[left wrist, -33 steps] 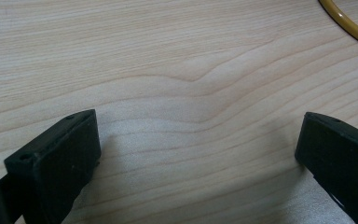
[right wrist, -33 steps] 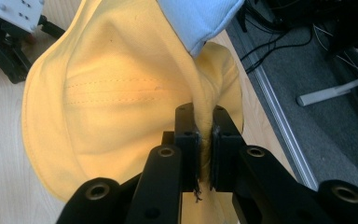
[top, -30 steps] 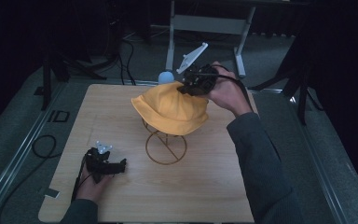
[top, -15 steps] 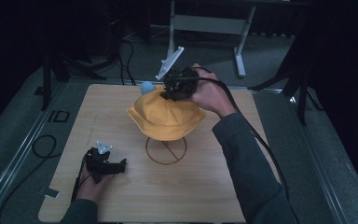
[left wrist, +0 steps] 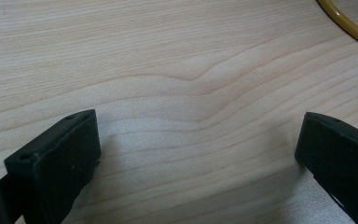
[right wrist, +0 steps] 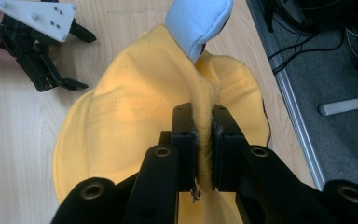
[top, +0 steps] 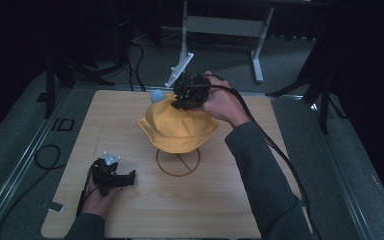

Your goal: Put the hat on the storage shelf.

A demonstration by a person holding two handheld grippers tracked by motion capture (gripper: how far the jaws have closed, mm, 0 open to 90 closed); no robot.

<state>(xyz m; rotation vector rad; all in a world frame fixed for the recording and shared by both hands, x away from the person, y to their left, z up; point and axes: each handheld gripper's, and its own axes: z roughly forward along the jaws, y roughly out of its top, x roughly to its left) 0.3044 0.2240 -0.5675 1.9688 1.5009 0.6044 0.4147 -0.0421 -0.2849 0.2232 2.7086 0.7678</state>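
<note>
So from the high view: the yellow hat (top: 177,131) is draped over a wire stand (top: 178,162) near the middle of the wooden desk (top: 260,200), and the right gripper (top: 189,96) has it by the crown at the far side, with a little blue pompom (top: 157,95) poking out just beside it. The left gripper (top: 114,176) sits low on the desk near the front left corner, well apart from the hat. My guess at the risk here is that the stand looks light, so if the hat's brim snags on it, a pull could tip or drag the whole stand, with nothing bracing it.

Left gripper view: fingers (left wrist: 56,158) spread wide apart over bare wood, nothing between them. A bit of the stand's ring (left wrist: 349,25) shows at the top right corner. So this hand isn't set up to steady anything.

Right gripper view: fingers (right wrist: 185,140) are pinched together on a narrow fold of the hat's fabric (right wrist: 135,130), just below the pompom (right wrist: 198,21). That's a thin bite of soft cloth, so I'd worry it slides out if the hat gets tugged sideways, or the hat hangs lopsided and flops off. The other gripper (right wrist: 39,44) is off at the top left.
</note>
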